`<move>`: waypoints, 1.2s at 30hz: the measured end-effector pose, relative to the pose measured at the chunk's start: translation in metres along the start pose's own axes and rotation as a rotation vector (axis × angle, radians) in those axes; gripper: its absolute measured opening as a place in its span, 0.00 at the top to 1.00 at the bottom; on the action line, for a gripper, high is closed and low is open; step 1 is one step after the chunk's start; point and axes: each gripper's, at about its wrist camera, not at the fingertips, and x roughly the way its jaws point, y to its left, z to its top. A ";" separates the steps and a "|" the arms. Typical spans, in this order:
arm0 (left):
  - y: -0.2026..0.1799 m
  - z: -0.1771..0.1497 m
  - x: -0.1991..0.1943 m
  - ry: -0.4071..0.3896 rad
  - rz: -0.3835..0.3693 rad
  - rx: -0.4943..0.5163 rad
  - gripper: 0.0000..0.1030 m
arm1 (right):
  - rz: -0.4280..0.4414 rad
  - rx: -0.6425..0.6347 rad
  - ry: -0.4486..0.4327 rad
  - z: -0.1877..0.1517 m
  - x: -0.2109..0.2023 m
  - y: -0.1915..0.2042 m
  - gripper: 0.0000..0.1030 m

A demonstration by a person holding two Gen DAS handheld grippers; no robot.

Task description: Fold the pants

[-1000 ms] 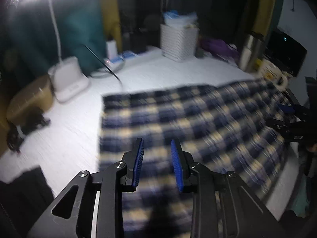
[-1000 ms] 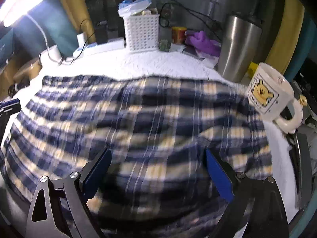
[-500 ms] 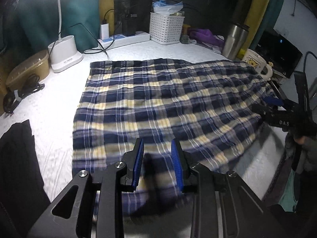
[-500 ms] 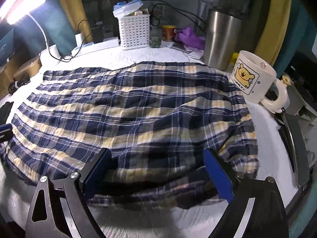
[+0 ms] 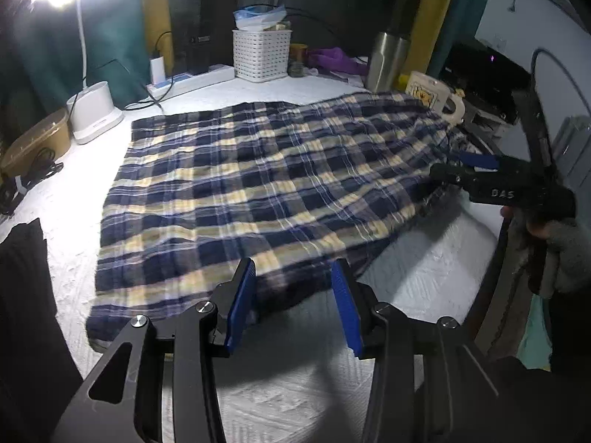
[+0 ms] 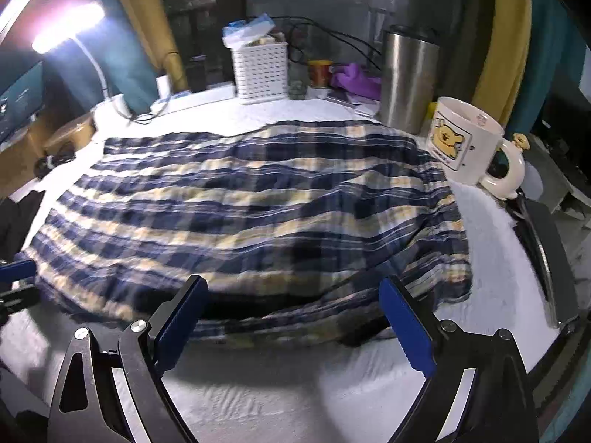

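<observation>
A: Starting at the left, what stands there?

B: A white lamp base [image 5: 94, 110] with its light glaring above, and a tan lidded container [image 5: 38, 142] beside it. A dark garment [image 5: 26, 295] lies at the near left edge of the tabletop [image 5: 424, 277], which has a white textured cover.

A: And the pants?

B: The plaid pants [image 5: 258, 184], navy and cream, lie spread flat across the middle of the tabletop, reaching from near the lamp base over to the mug.

A: The left gripper?

B: The left gripper [image 5: 291, 302] hangs over the near edge of the pants. Its jaws have just been opening and stand partly apart; the hem shows between the blue pads [image 5: 240, 302], but they do not press on it.

A: Behind the cloth?

B: A white slotted basket [image 6: 260, 72], a purple cloth [image 6: 354, 81], then a steel tumbler [image 6: 408, 77].

A: And on the right?

B: A bear mug [image 6: 465, 144] touches the pants' far right corner. The right gripper [image 6: 291, 321] has its jaws spread wide at the near right edge of the pants, holding nothing. A grey-gloved hand [image 5: 561, 251] carries it.
</observation>
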 end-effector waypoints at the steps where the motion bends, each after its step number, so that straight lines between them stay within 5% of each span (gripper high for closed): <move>1: -0.002 -0.001 0.003 0.006 0.006 0.001 0.58 | 0.008 -0.007 0.001 -0.002 -0.001 0.003 0.08; 11: 0.008 -0.003 0.035 0.057 0.030 -0.015 0.58 | 0.105 -0.048 -0.021 -0.009 -0.008 0.031 0.08; 16: 0.028 0.001 0.002 0.031 0.042 -0.064 0.58 | 0.166 -0.090 -0.018 -0.008 -0.010 0.056 0.18; 23: 0.105 -0.022 -0.034 0.009 0.241 -0.219 0.58 | 0.290 -0.193 -0.020 -0.009 -0.010 0.114 0.39; 29: 0.135 -0.055 -0.049 0.031 0.259 -0.317 0.58 | 0.393 -0.394 -0.033 -0.017 -0.017 0.187 0.40; 34: 0.125 -0.066 -0.050 0.036 0.198 -0.317 0.58 | 0.397 -0.562 -0.015 -0.031 -0.010 0.230 0.57; 36: 0.123 -0.071 -0.047 0.038 0.169 -0.332 0.58 | 0.357 -0.605 -0.002 -0.031 -0.001 0.236 0.77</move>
